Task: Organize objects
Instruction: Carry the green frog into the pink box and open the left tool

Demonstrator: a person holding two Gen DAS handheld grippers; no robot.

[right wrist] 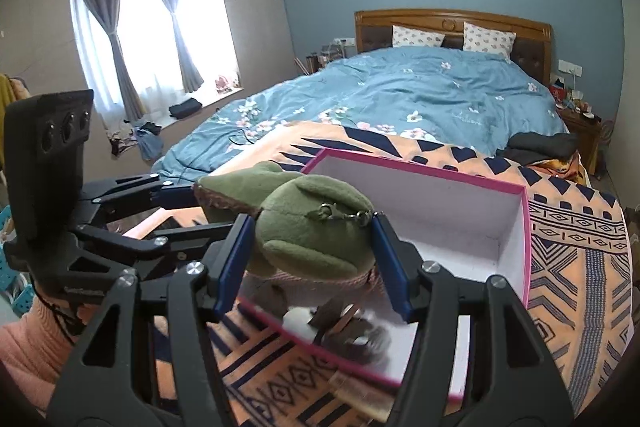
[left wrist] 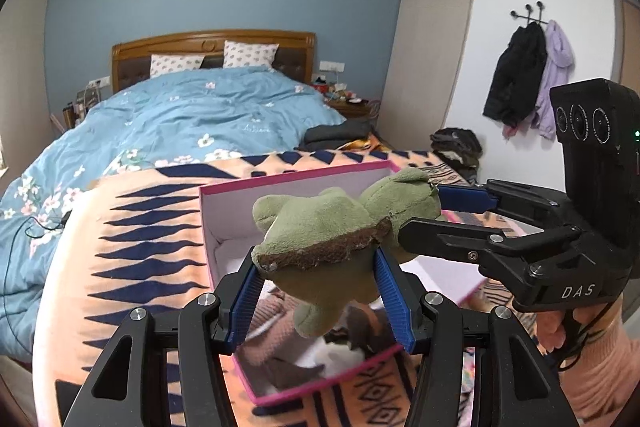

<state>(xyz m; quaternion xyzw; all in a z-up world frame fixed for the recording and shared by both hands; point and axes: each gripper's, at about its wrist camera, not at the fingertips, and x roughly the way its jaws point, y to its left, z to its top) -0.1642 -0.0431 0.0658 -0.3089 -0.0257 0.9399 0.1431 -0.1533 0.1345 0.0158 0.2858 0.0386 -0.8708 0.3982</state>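
A green plush turtle (left wrist: 320, 227) with a brown shell rim hangs over a pink-rimmed white box (left wrist: 224, 211). My left gripper (left wrist: 318, 291) is shut on its body from below. My right gripper (left wrist: 420, 211) comes in from the right and is shut on its head. In the right wrist view the turtle's head (right wrist: 316, 231), with a small metal clasp, sits between my right gripper's (right wrist: 312, 255) blue pads, and the left gripper (right wrist: 188, 203) grips the body at left. The box (right wrist: 512, 227) holds a pink knit item and dark things at its near end.
The box sits on an orange and navy patterned blanket (left wrist: 132, 247) at the foot of a bed with a blue floral duvet (left wrist: 192, 115). Dark folded clothes (left wrist: 336, 133) lie at the bed's right edge. Coats (left wrist: 524, 79) hang on the right wall.
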